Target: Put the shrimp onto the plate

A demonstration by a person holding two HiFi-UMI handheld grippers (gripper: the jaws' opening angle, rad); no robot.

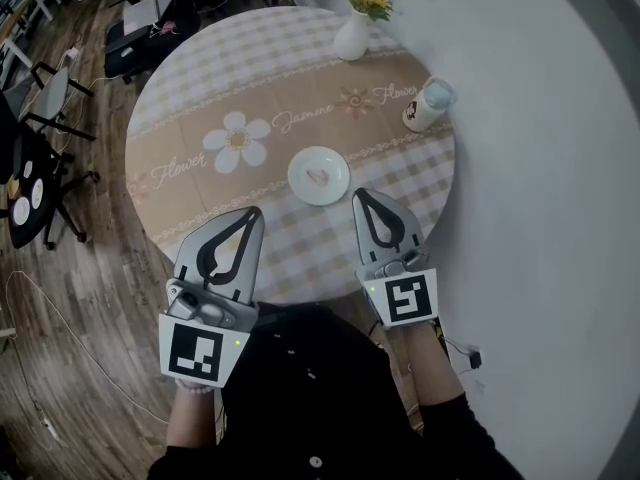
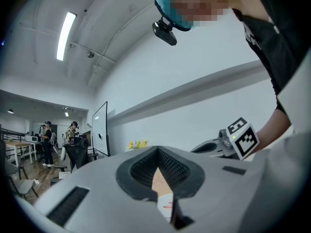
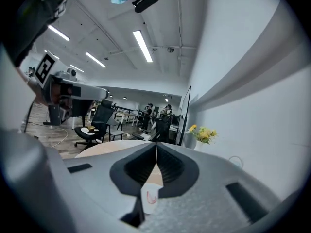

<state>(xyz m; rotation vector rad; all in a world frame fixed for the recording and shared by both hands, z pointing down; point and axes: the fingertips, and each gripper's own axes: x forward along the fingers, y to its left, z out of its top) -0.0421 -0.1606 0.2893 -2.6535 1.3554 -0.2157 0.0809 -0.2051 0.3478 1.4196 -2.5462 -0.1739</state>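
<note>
Shrimp (image 1: 318, 177): small pink curl, lying on the white plate (image 1: 300, 167) near the middle of the round table (image 1: 200, 118). By my reading the placing step is done. Left gripper (image 1: 256, 212) hangs over the table's near edge, just short of the plate; its own view shows the jaw tips pressed together with nothing between them, only the plate seen past the gap behind. Plate sits between the two grippers, apart from both. Right gripper (image 1: 357, 196) is near the plate's right rim, jaws likewise pressed together and empty, the shrimp's red line visible on the plate beyond. Farther right, a cup (image 1: 428, 103) stands well clear. I judge that nothing more needs grasping; the next move, if any, is to draw both grippers off without nudging the plate.
</note>
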